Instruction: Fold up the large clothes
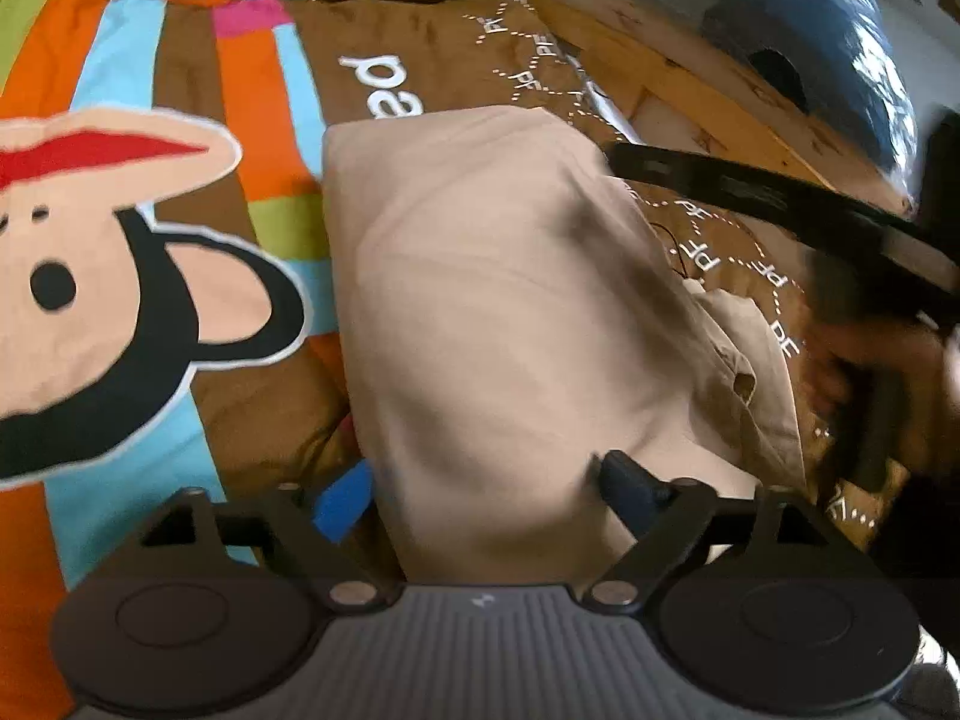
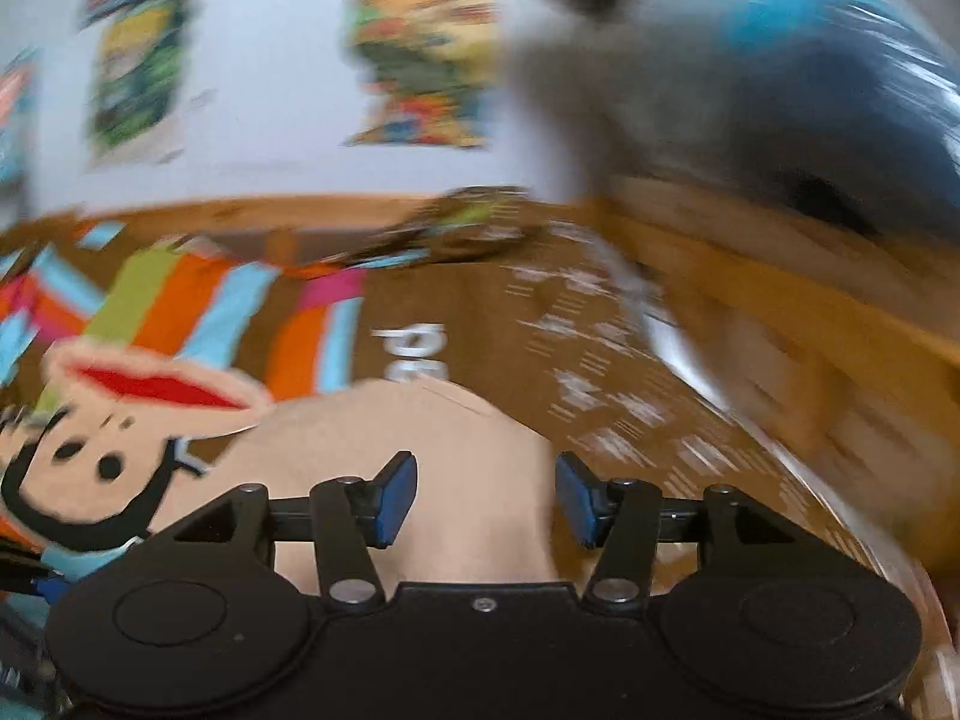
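A folded beige garment (image 1: 498,312) lies on a brown bedspread (image 1: 420,42) with coloured stripes and a cartoon monkey face (image 1: 90,276) at 9 o'clock of it. In the left wrist view the garment fills the centre, its buttonhole edge turned out toward 4 o'clock. The left gripper (image 1: 480,504) hangs over the near end of the cloth with its jaws spread wide, 1 blue pad (image 1: 630,480) resting against the fabric at 5 o'clock and the other at 7 o'clock beside the cloth's edge; nothing is pinched. At 3 o'clock a dark, blurred tool and a hand (image 1: 852,372) cross the bedspread. The right wrist view is smeared by motion: the right gripper (image 2: 486,501) has its 2 blue pads apart, the beige garment (image 2: 420,444) beneath them, not clamped. A wooden frame (image 1: 690,78) sits at 1 o'clock.
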`<state>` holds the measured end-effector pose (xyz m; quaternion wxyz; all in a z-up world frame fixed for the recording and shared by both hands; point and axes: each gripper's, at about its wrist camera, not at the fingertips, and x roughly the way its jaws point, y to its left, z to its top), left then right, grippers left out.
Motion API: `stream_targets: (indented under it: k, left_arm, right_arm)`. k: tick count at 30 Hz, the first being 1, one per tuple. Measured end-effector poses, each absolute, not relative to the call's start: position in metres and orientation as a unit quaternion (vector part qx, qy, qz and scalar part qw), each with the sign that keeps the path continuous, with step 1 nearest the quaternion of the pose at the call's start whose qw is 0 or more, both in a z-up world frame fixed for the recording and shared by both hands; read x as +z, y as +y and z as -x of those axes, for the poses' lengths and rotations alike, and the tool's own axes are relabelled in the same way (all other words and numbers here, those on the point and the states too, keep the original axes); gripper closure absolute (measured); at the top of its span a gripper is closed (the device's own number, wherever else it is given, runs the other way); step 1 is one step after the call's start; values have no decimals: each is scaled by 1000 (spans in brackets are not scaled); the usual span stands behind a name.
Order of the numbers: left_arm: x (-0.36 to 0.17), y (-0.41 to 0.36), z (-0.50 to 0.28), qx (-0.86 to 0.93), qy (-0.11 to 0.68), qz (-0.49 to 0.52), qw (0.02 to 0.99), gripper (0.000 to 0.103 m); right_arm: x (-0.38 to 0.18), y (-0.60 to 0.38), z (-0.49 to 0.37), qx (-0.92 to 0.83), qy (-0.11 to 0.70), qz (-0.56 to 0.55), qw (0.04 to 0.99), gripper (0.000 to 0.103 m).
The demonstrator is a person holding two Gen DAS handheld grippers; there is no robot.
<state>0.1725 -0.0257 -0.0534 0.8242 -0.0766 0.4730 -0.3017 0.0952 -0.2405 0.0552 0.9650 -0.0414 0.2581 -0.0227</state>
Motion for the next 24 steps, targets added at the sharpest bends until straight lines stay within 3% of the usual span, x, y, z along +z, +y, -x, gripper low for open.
stream_targets:
  k: [6, 10, 16, 21, 24]
  left_arm:
    - [-72, -9, -188, -312, 499, 138, 797, 6]
    - [-80, -9, -193, -323, 506, 153, 785, 5]
    - [-79, -10, -193, -319, 507, 145, 788, 2]
    - [-58, -12, -187, -321, 477, 127, 808, 7]
    - [-49, -5, -186, -336, 445, 169, 813, 7]
  right_arm:
    - [18, -226, -191, 47, 342, 59, 937, 53]
    - [-22, -241, -215, 36, 386, -4, 922, 53]
    - [-37, -245, -211, 31, 378, -20, 925, 53]
    - [-8, -249, -171, -2, 344, -25, 939, 46]
    - [11, -256, -128, -36, 327, -21, 944, 43]
